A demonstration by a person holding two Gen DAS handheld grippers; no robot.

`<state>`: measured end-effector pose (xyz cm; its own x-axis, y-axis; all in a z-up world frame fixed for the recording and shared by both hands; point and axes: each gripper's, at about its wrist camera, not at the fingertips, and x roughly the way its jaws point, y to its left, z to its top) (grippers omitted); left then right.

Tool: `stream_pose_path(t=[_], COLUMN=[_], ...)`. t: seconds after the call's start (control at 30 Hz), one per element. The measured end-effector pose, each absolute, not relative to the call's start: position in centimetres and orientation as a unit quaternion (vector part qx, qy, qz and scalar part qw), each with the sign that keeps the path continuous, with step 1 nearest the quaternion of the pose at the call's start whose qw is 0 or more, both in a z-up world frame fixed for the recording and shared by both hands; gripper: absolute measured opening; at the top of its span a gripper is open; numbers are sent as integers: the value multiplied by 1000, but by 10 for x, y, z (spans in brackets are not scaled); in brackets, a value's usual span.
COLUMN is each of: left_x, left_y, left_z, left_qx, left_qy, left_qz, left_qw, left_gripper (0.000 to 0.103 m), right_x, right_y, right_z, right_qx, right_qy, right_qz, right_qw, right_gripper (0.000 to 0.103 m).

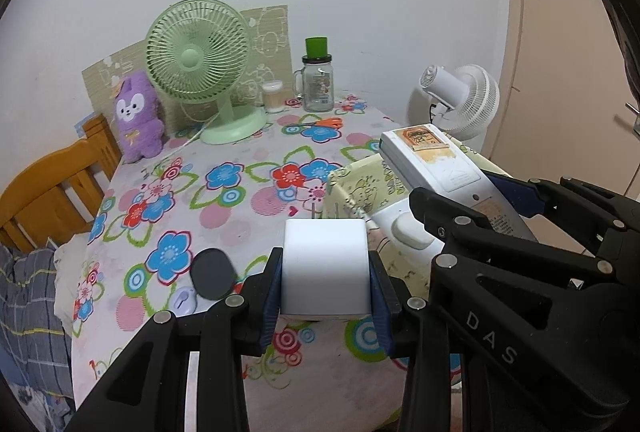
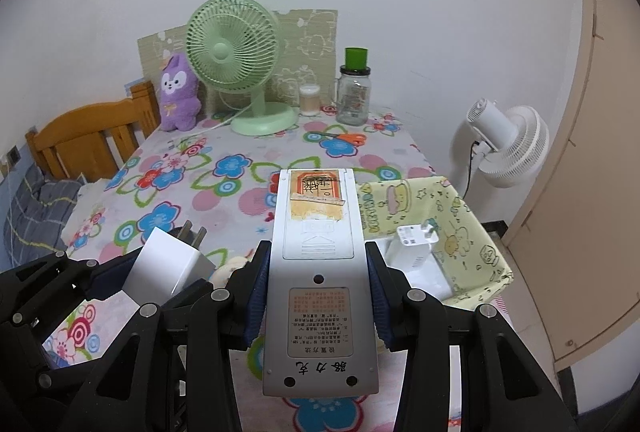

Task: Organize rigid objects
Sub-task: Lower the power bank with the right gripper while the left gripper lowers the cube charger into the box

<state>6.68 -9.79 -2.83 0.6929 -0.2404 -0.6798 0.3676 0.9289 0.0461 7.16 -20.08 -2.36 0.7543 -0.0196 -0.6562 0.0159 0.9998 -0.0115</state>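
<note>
Remote (image 2: pixel 316 272), face hidden, clamped in right hand-held gripper (image 2: pixel 316 296); left hand-held gripper (image 1: pixel 325 288) grips charger (image 1: pixel 325 266).

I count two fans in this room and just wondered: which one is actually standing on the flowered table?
The green fan, on its round base beside the purple plush toy. The white fan stands off the table, past its right edge.

Visible: two black two-finger grippers (image 1: pixel 326 280) (image 2: pixel 316 282), two fans, one green (image 1: pixel 198 55), one white (image 1: pixel 460 99), one purple plush (image 1: pixel 136 115), one glass jar (image 1: pixel 318 83), one pair of orange scissors (image 1: pixel 326 122), one yellow fabric basket (image 2: pixel 476 228).
</note>
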Motion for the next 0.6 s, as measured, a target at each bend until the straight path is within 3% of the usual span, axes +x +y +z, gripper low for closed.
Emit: stream_pose_path(t=[0.6], left_x=[90], left_y=[-147], left_z=[-34], left_qx=[93], left_qy=[368], left_qz=[-182], left_qw=[907], left_gripper=[40], right_x=[93], right_y=[-249], right_z=[-31], right_qx=[18], right_qy=[357], right_qz=[-15], right_qw=[934], right_gripper=[47])
